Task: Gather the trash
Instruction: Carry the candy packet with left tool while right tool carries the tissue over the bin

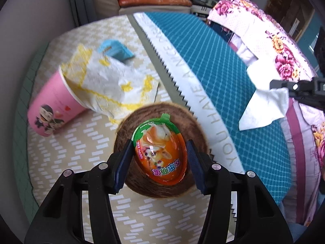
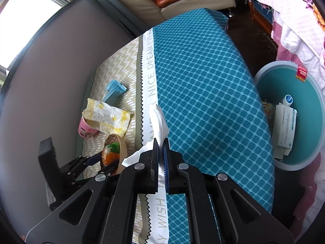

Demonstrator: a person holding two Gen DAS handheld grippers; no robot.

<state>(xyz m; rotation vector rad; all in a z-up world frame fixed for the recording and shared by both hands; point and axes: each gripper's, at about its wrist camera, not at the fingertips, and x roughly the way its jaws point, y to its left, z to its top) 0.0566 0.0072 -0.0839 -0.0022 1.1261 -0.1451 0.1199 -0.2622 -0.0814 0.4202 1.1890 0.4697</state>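
My left tongs [image 1: 159,159] grip an orange-and-green egg-shaped toy pack [image 1: 160,152] above a brown bowl [image 1: 200,134] on the counter [image 1: 233,81]; my right tongs [image 2: 161,158] pinch a white tissue [image 2: 159,120]. Farther left lies a pink cup [image 1: 52,109] — only the right view shows the teal bin [image 2: 316,109].

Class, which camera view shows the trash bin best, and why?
The right wrist view: the teal trash bin sits beside the table, its open mouth showing a carton and a bottle cap inside. The left wrist view does not show it at all.
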